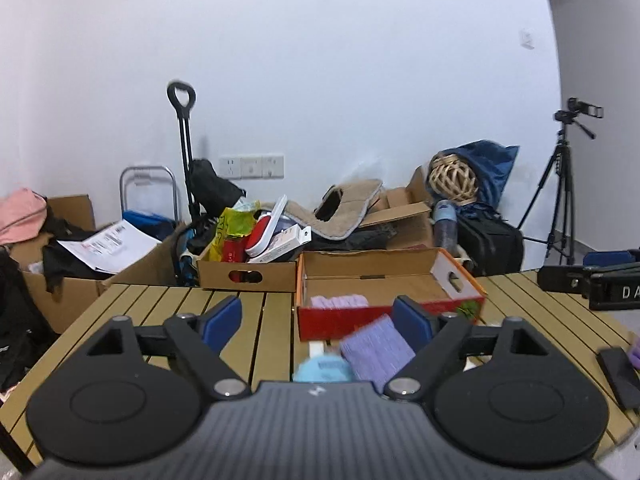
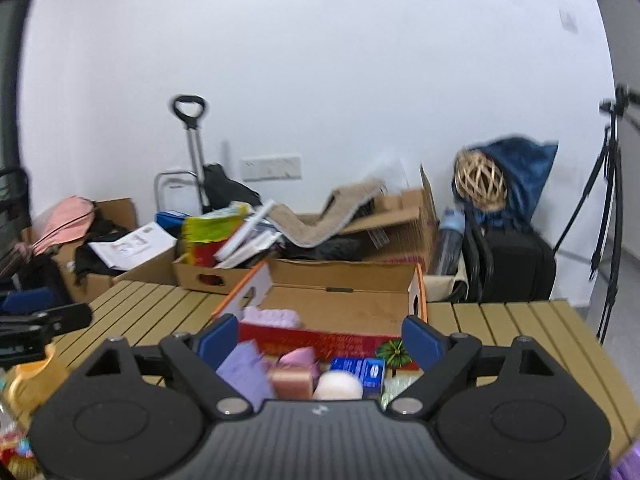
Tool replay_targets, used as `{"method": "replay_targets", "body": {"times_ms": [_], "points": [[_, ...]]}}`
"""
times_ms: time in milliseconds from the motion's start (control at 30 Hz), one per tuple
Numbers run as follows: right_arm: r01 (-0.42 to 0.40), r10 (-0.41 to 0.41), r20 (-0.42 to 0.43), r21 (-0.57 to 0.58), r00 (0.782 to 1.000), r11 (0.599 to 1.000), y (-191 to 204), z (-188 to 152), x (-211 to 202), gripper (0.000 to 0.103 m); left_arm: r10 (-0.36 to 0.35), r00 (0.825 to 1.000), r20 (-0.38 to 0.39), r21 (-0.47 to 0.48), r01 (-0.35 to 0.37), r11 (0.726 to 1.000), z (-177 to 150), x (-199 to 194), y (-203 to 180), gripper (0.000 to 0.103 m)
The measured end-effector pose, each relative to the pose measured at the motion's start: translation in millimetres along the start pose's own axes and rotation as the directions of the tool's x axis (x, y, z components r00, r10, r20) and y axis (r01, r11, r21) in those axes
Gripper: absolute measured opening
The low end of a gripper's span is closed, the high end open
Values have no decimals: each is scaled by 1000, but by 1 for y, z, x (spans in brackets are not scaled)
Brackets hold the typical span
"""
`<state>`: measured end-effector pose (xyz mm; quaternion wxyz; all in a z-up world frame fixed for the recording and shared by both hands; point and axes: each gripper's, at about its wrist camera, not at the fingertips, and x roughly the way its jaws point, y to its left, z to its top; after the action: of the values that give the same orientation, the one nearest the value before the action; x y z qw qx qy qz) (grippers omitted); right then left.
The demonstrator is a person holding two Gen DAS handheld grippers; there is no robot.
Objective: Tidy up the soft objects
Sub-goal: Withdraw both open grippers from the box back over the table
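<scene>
My left gripper (image 1: pixel 318 316) stands wide, and nothing is between its blue pads (image 1: pixel 222 318). It points over the slatted counter (image 1: pixel 160 304). Just below and ahead of it, near its body, lie a light blue soft thing (image 1: pixel 322 368) and a folded purple cloth (image 1: pixel 378 350) that leans close to my right-side pad. Straight ahead, a little to the right, is the red cardboard box (image 1: pixel 360 320); a pale purple knitted piece (image 1: pixel 339 301) lies inside it at its near left corner.

My right gripper (image 2: pixel 320 338) is also wide and holds nothing. Between its pads and below them I see, from left to right, a purple cloth (image 2: pixel 244 372), a pink soft piece (image 2: pixel 298 358) over a pink block (image 2: pixel 292 384), a pale round ball (image 2: pixel 338 386) and a small blue packet (image 2: pixel 360 370). They are blurred, so I cannot tell if they touch each other. Ahead of them is the same box (image 2: pixel 320 342), with the pale purple piece (image 2: pixel 272 317) in its left part. Far to the left, a yellow thing (image 2: pixel 32 380) lies on the counter (image 2: pixel 520 320).
</scene>
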<state>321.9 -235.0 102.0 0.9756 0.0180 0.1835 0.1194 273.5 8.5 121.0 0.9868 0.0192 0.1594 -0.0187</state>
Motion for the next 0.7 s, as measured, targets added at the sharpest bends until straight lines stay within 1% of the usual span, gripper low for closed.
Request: {"method": "replay_targets", "body": {"times_ms": [33,133,200,267,300,333,367,433,467,533,633,700], "points": [[-1,1,19,-5,1000,1000,6,-10,-18,91,-8,1000,7,-9,8,1000,-8,-16,-2,89],[-3,3,49,17,999,1000,19,-44,-62,92,-20,1000,24,-35,21,999,-33,-59,-10,91],[10,-12,59,28,998,1000,27,-70,-87,92,-6,999,49,-33,7,999,-50,-86,-16,94],[32,-34,95,20,995,999,36,-97,-112,92,9,997,75,-48,-6,999,-66,-110,-19,98],[32,-33,117,10,993,999,40,-109,-123,92,26,996,87,-60,-21,998,-77,-125,-22,100],[30,-32,132,15,991,999,43,-122,-133,94,37,995,91,-68,-31,997,-87,-135,-24,100],[22,-25,130,21,991,1000,46,-132,-141,95,34,995,91,-65,-28,998,-97,-145,-28,100],[16,-20,117,37,993,999,53,-150,-157,96,32,995,96,-68,-26,997,-111,-160,-31,100],[15,-18,119,31,993,999,58,-159,-165,96,20,994,103,-61,-14,998,-118,-168,-33,100],[37,-37,132,1,991,999,69,-175,-182,98,8,994,108,-41,-3,999,-126,-179,-36,101],[79,-71,174,-38,982,996,82,-192,-204,101,8,994,110,-17,-6,1000,-136,-189,-37,102],[83,-72,199,-47,977,995,85,-195,-215,102,10,994,113,-9,-9,1000,-138,-192,-38,103]]}}
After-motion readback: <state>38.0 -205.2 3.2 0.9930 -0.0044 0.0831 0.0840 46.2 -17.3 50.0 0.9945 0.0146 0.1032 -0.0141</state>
